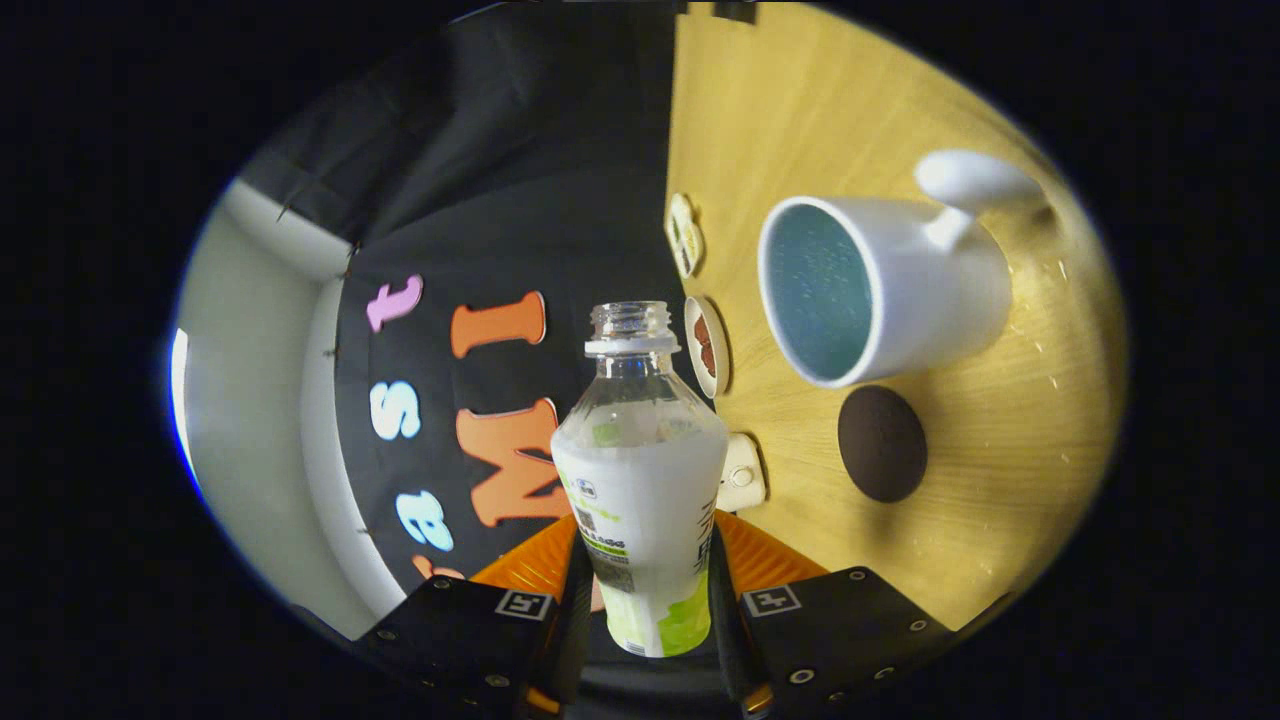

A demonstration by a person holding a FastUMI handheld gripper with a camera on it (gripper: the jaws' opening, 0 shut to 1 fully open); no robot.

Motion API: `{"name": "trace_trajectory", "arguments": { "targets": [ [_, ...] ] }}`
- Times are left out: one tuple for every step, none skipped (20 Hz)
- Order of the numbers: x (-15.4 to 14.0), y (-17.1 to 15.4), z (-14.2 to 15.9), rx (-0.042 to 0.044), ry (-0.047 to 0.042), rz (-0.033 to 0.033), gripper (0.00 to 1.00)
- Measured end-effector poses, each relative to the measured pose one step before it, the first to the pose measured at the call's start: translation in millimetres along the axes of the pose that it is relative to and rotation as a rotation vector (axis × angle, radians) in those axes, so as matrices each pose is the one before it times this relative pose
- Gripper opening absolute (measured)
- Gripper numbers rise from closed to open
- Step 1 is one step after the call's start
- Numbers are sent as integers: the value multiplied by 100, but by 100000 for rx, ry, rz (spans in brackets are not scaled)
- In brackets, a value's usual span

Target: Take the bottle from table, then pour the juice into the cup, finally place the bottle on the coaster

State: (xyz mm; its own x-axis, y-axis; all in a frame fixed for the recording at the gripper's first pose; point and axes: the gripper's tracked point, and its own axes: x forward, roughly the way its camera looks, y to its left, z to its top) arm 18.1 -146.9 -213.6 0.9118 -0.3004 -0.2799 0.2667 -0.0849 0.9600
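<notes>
My gripper (645, 600) is shut on a clear plastic bottle (640, 470) with a white and green label and no cap. Both fingers press on its lower body. The whole view is rolled sideways, so the wooden table (1000, 480) stands like a wall beside the bottle. The bottle's open neck (630, 325) points ahead, away from the fingers. A white cup (880, 285) with a blue-green inside and a handle stands on the table, its mouth level with the bottle's neck and off to the side. A dark round coaster (881, 443) lies on the table just beside the cup, nearer the fingers.
Small flat things lie along the table's far edge by the black cloth wall: two round patterned pieces (686, 234) (707, 346) and a white one (741, 472). A pale wall (250, 400) stands beyond the cloth.
</notes>
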Motion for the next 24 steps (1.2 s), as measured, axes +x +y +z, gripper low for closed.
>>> {"name": "trace_trajectory", "arguments": {
  "targets": [
    [-19, 467, -110, -9835, 519, 788, 55],
    [-141, 621, -86, -9581, 288, 706, 55],
    [98, 376, 79, -8758, 55, 104, 55],
    [114, 380, 291, -7961, -482, 461, 54],
    [287, 203, 373, -7058, -1249, 431, 55],
    [152, -102, 260, -6390, -689, 398, 55],
    [331, -73, -39, -6458, -626, 68, 55],
    [143, -295, -72, -6165, -537, 671, 55],
    [219, 89, -16, -5737, -593, 1655, 55],
    [27, 230, 53, -5857, -680, 1364, 55],
    [234, 169, -268, -6423, -196, 1474, 55],
    [322, 145, -236, -6660, -463, 1315, 55],
    [372, 416, -88, -7029, -554, 1693, 55],
    [305, 247, -180, -6866, -416, 1908, 54],
    [225, 393, -34, -6560, -759, 1664, 54],
    [177, 7, -134, -6084, -149, 1316, 55],
    [-35, -352, 374, -5970, -784, 713, 55],
    [328, -457, -150, -6193, -238, 238, 55],
    [386, -355, -496, -4792, 218, -320, 54],
    [362, -252, -355, -4045, 487, -416, 55],
    [212, -197, -488, -4381, 750, -605, 55],
    [264, -265, -573, -4142, 1197, -803, 55],
    [272, -15, -669, -3805, 1428, -139, 55],
    [175, 4, -761, -4033, 1673, -412, 55]
  ]
}}
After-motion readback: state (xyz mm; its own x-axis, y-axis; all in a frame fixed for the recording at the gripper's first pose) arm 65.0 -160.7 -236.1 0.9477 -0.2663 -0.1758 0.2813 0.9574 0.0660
